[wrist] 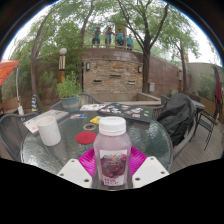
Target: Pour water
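Note:
A clear plastic bottle with a white cap and a pink label stands upright between my fingers, over the near part of a round glass table. My gripper is shut on the bottle, and the magenta pads press its lower body from both sides. The bottle's base is hidden by the fingers. A white cup stands on the table to the left, beyond the fingers and apart from the bottle.
Small red and yellow items lie on the glass behind the bottle. A dark chair with a bag sits to the right, and a potted plant to the far left. A stone wall and trees stand behind.

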A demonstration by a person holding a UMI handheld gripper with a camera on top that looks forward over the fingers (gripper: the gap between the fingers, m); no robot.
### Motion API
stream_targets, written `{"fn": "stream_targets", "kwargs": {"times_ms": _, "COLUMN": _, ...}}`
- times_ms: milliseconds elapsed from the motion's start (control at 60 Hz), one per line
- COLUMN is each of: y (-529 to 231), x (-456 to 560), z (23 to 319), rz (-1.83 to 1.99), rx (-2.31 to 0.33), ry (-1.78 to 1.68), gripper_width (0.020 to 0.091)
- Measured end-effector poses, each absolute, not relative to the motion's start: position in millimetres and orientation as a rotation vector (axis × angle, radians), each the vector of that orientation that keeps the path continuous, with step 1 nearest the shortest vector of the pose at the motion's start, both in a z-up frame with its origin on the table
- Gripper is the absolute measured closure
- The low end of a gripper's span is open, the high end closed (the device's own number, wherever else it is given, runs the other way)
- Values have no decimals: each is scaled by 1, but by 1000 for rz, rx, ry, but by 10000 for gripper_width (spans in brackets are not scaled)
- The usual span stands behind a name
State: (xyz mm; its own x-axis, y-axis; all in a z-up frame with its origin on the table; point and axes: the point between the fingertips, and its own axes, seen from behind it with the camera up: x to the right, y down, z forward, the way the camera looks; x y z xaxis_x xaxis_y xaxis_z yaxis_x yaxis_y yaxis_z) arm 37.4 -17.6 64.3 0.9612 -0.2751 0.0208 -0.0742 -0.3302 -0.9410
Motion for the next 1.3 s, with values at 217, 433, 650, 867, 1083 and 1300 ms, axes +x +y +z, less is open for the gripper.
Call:
{"fn": "stream_targets", "kwargs": {"times_ms": 217, "y": 43, "x": 28, "z": 142, "rz": -427, "rx": -1911, "ry": -34, "gripper_width": 700}}
{"fn": "stream_targets", "kwargs": {"times_ms": 433, "y": 125, "x": -55, "z": 161, "rz": -1005, "rx": -1793, "ry": -863, "gripper_width": 703}}
{"fn": "stream_targets", "kwargs": {"times_ms": 650, "y": 171, "x": -83, "z": 156, "rz": -1584, "rx": -1428, "ry": -1660, "gripper_width": 704}}
{"fn": "stream_targets", "kwargs": {"times_ms": 867, "y": 178, "x": -83, "z": 161, "rz": -1845, "rx": -1259, "ry": -1959, "gripper_width": 702}}
{"fn": "stream_targets", "kwargs": {"times_ms": 1083, "y": 177, "x": -91, "z": 150, "rz": -1710, "rx": -1365, "ry": -1895, "gripper_width": 701}}
{"fn": "stream_targets", "kwargs": {"times_ms": 1300, "y": 190, "x": -81, "z": 197, "rz": -1119, "rx": -1768, "ry": -943, "gripper_width": 696}}
